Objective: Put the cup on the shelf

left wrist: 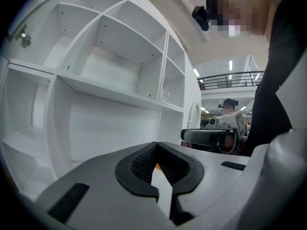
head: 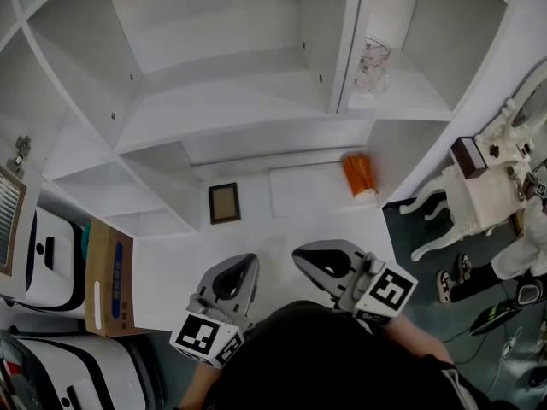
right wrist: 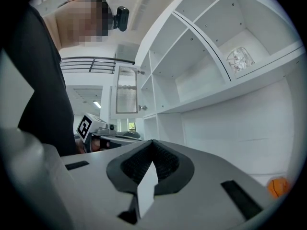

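Head view: the left gripper (head: 246,263) and right gripper (head: 301,255) hover side by side low in the frame, over the white counter (head: 171,263). In the left gripper view the left claw (left wrist: 156,144) is pressed together at the tips, with nothing between. In the right gripper view the right claw (right wrist: 152,142) is likewise pressed together, holding nothing.

An orange cup (head: 360,175) lies on its side on the counter, right of centre, well apart from both grippers; it shows at the lower right edge of the right gripper view (right wrist: 277,187). A clear glass (head: 373,65) stands in an upper-right compartment of the shelf (head: 239,126). A small frame (head: 224,202) lies left of centre. A cardboard box (head: 108,276) is at lower left.
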`<action>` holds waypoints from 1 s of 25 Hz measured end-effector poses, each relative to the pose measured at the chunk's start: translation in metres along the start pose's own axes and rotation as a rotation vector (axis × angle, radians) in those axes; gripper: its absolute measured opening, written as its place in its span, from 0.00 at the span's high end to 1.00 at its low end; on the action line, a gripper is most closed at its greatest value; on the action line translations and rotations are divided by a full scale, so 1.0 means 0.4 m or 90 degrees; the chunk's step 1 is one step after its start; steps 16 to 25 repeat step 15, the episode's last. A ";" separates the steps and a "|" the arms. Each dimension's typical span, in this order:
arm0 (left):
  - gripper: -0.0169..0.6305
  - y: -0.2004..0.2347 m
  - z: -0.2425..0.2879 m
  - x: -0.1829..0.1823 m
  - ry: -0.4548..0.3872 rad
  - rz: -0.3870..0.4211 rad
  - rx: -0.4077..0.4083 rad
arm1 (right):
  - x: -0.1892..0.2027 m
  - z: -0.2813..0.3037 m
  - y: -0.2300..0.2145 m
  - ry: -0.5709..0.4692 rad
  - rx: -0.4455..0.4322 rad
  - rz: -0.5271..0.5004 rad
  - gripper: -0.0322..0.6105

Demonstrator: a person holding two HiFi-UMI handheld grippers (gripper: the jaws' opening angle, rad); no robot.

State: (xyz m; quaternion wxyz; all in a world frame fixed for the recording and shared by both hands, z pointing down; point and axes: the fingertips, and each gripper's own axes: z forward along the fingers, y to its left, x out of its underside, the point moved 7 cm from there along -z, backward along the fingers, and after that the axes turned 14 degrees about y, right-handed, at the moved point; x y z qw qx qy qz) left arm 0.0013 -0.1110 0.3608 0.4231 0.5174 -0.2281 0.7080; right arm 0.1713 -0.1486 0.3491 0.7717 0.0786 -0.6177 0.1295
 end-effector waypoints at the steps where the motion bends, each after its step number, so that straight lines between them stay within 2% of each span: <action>1: 0.96 0.001 0.001 -0.001 -0.001 0.001 0.001 | 0.001 0.000 -0.001 0.000 0.001 0.001 0.93; 9: 0.96 0.007 0.010 -0.005 0.001 0.008 0.012 | 0.009 -0.004 -0.013 -0.001 0.024 0.036 0.93; 25: 0.96 0.009 0.018 -0.005 0.002 0.010 0.018 | 0.006 -0.002 -0.020 -0.006 0.028 0.022 0.93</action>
